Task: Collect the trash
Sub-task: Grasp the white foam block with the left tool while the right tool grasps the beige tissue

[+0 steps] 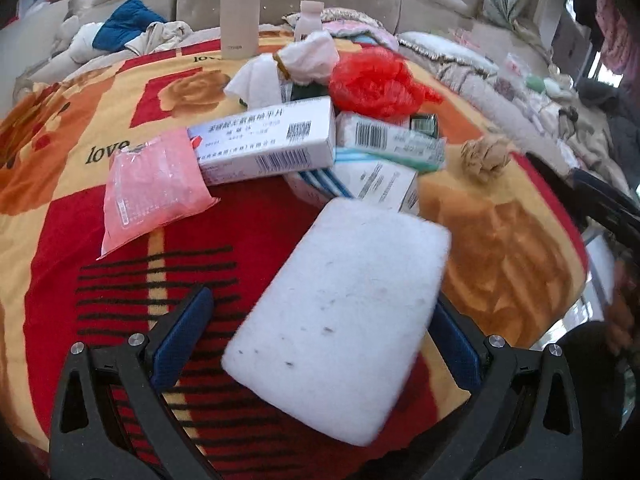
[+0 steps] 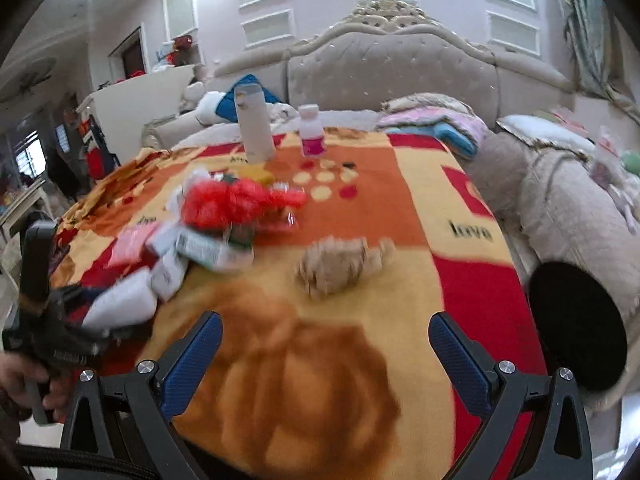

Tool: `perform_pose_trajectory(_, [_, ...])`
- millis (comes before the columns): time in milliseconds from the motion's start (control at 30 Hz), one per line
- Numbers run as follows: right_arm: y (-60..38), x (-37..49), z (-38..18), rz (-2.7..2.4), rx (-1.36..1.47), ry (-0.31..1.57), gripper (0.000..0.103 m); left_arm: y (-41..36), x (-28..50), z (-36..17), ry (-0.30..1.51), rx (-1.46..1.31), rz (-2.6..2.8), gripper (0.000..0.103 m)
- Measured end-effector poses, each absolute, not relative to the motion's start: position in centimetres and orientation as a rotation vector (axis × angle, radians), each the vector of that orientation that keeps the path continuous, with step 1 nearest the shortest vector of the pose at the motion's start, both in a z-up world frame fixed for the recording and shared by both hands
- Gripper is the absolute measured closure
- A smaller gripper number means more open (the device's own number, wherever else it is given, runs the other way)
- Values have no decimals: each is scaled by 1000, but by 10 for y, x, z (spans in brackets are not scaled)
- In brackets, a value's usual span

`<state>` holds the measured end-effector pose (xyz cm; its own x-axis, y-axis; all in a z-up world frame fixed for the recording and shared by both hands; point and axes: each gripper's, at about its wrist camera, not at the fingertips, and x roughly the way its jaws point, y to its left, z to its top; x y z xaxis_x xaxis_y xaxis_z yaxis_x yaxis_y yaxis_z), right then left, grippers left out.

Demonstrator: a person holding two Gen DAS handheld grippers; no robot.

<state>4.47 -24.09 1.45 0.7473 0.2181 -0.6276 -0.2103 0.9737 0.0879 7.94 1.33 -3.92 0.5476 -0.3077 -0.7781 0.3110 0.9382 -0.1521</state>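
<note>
Near the blanket's (image 1: 100, 216) front edge, the left gripper (image 1: 320, 332) has its jaws wide around a white foam slab (image 1: 340, 320), not squeezing. The right gripper (image 2: 326, 354) hovers, jaws apart and empty, short of the crumpled paper ball (image 2: 340, 264).

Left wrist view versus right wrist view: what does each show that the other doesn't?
Only the left wrist view shows the barcodes on the medicine boxes and the left gripper with jaws open around the white foam block. Only the right wrist view shows the headboard's carved crest, a black round object and the empty right gripper. Both show the red plastic bag, crumpled brown paper and cream flask.
</note>
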Motion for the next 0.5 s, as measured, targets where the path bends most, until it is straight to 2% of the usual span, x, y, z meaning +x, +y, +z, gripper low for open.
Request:
perform_pose_trajectory(33, [-239, 60, 12, 251, -6, 700, 1, 14, 78, -36, 905, -4, -375, 9])
perform_pose_trajectory(133, [-238, 95, -4, 265, 2, 752, 3, 12, 79, -32, 900, 11, -387, 30])
perform_pose_trajectory(200, [-242, 115, -17, 282, 48, 790, 12, 8, 78, -35, 913, 38, -386, 36])
perform_pose_trajectory(300, [-250, 143, -28, 297, 129, 848, 17, 6, 68, -34, 891, 62, -371, 40])
perform_pose_trajectory(367, [-249, 157, -31, 305, 138, 885, 35, 8, 61, -29, 873, 43, -365, 40])
perform_pose_trajectory(433, [-246, 161, -32, 305, 104, 888, 62, 11, 52, -18, 840, 6, -363, 41])
perform_pose_trajectory(500, [-252, 154, -30, 366, 148, 853, 65, 13, 43, -6, 803, -24, -364, 41])
